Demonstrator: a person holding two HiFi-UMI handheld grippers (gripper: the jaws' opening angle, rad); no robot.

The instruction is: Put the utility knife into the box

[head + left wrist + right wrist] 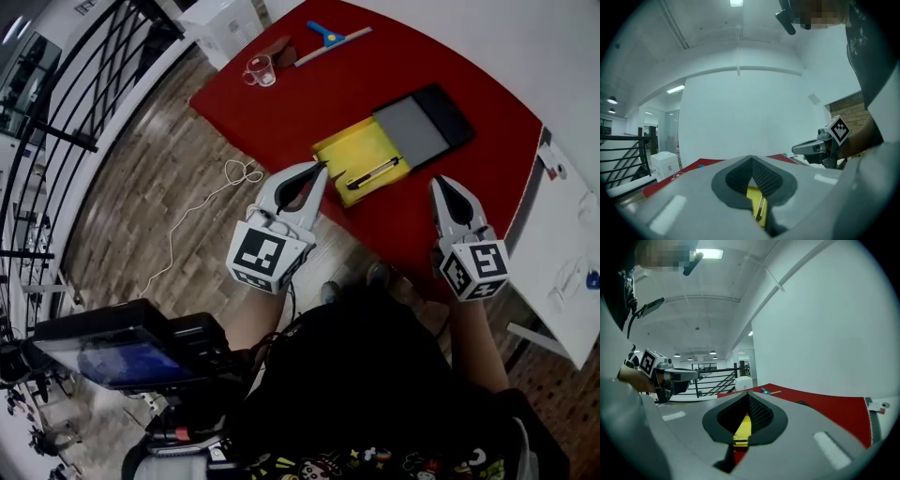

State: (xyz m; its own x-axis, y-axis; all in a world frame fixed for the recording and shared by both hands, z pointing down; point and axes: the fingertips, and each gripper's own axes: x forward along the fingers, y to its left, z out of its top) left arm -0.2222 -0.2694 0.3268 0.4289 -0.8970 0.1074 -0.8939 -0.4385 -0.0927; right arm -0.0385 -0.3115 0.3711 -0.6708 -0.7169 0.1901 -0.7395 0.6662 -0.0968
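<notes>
The utility knife (372,173) lies in the open yellow box (349,150) on the red table (281,103), along the box's side nearest the black-and-grey sleeve (424,122). Only the head view shows it whole. The left gripper view shows a sliver of the knife (760,208) and box (753,194) through the gap under the left gripper (751,158), whose tips meet on nothing. The right gripper (748,394), likewise closed and empty, frames only a yellow strip of box (743,427). There the knife cannot be made out.
</notes>
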